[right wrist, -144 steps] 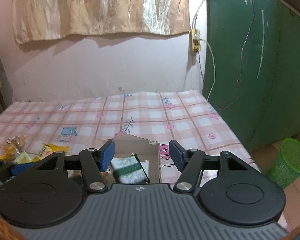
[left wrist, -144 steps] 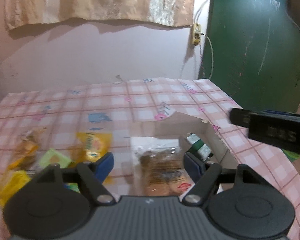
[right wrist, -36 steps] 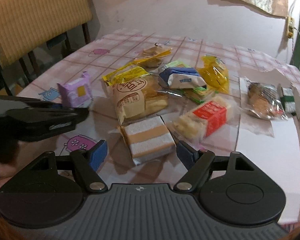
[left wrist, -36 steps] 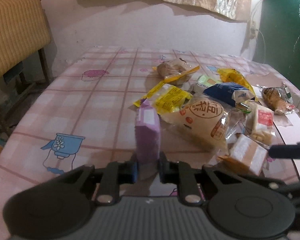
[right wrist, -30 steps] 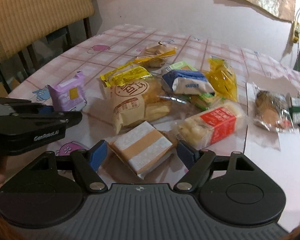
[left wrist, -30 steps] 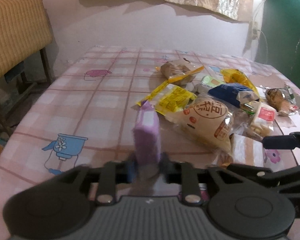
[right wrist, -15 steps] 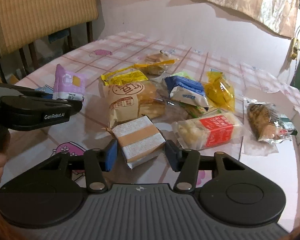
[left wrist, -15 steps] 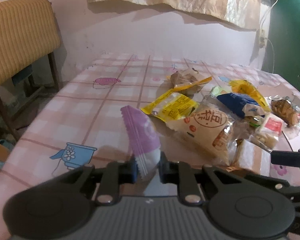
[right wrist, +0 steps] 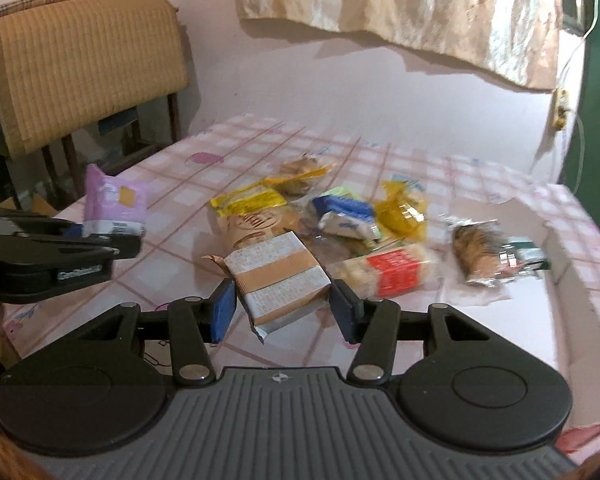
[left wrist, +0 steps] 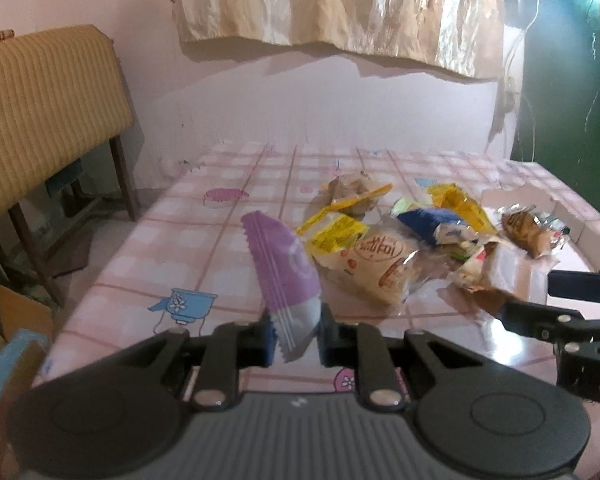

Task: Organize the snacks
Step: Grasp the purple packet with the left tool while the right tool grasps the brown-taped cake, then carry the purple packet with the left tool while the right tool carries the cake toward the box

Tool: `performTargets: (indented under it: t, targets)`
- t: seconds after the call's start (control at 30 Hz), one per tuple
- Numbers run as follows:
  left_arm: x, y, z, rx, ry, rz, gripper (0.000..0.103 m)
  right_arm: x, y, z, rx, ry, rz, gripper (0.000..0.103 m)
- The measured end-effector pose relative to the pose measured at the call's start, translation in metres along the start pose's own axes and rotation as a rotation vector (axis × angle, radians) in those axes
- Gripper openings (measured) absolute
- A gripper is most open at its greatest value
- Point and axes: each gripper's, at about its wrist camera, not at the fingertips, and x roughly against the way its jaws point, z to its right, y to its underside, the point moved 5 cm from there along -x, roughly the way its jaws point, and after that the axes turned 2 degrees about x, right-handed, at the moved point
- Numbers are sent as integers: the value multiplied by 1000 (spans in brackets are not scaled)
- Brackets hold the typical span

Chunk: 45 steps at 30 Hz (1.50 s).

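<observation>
With both packets clear of the table (right wrist: 440, 344), we note the left gripper (left wrist: 294, 338) clamped on the purple packet's (left wrist: 282, 272) lower edge (it tilts), and the right gripper (right wrist: 282, 312) pinching the white-and-tan packet (right wrist: 278, 280). We carry both level toward the cardboard box (right wrist: 556, 256), squeezing steadily, because thin film could slip.

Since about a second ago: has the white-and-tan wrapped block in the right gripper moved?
Yes. The white-and-tan block, clamped in the right gripper, is up off the checked tablecloth; it had lain flat there beside the red-label pack.
</observation>
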Motion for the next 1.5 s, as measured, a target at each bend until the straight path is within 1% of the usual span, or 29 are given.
performTargets:
  t: [0.3,0.6,1.1,1.5]
  targets:
    - [37,-9,23,-27,33,46,17,45,4,22,-49,71,34,64]
    - [55,-15,46,-47,71,75,17,70,8,41,-79,129,67,64]
    - [67,-21,65,-65,85,87,17,102,9,55,-128,178,113,64]
    - [71,-25,77,-76,110,94,17,114,10,62,-153,214,129,64]
